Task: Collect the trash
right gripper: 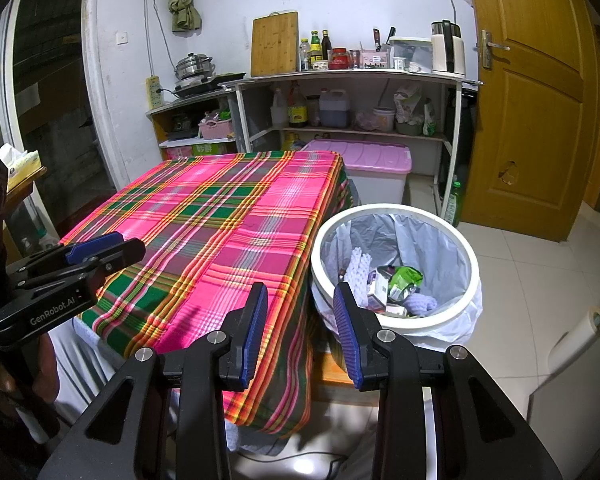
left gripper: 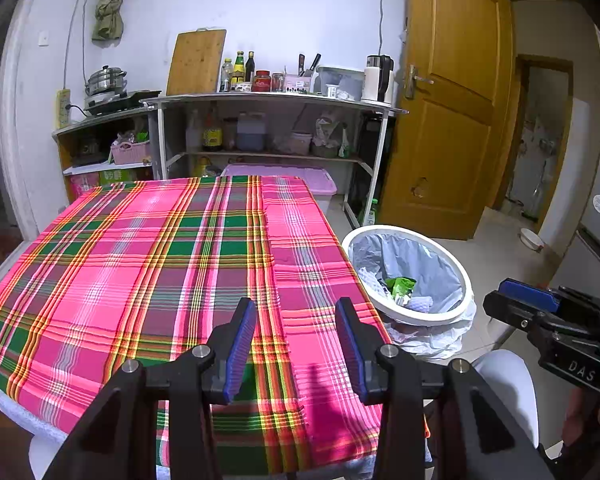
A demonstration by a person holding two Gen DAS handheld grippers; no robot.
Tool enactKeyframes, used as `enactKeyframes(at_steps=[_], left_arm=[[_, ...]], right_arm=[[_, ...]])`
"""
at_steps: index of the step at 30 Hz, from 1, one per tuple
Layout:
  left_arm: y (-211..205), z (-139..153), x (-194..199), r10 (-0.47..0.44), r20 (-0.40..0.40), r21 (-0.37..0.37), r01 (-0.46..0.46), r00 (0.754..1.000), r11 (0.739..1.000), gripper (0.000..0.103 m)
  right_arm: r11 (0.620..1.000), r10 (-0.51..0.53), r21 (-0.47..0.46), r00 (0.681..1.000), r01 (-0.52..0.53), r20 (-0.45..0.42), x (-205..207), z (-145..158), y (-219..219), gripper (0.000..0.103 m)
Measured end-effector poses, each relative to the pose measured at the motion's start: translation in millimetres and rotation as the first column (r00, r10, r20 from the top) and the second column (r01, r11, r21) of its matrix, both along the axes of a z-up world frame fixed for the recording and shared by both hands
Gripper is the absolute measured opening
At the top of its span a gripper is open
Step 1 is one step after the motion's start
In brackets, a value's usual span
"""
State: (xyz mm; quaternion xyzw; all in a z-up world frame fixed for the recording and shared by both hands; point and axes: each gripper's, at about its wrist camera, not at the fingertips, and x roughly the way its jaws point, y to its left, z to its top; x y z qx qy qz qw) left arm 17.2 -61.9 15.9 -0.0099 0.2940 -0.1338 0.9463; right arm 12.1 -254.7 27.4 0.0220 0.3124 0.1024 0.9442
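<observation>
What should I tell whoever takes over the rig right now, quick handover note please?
Left gripper: open, empty, over the near edge of the plaid tablecloth.
Right gripper: open, empty, over the table's corner next to the trash bin.
Trash: green wrapper, small boxes and white foam netting lie inside the lined bin, beside the table.
Done: no trash shows on the tablecloth.
Left: nothing visible to collect; check areas outside both views.

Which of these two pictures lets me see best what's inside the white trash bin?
The right wrist view: the trash bin sits close, its wrappers visible. The left wrist view shows it farther off at the table's side, contents smaller.
</observation>
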Motion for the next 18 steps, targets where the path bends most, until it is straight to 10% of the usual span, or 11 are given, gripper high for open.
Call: enactKeyframes(at_steps=[18], left_arm=[[0.9,-2.3,0.2,0.005,-0.009,0.002,-0.005,1.000,1.000,0.041]], right_arm=[[1.000,0.000,-0.001,1.000,0.000,-0.001,0.0,0.7,0.6,0.035]])
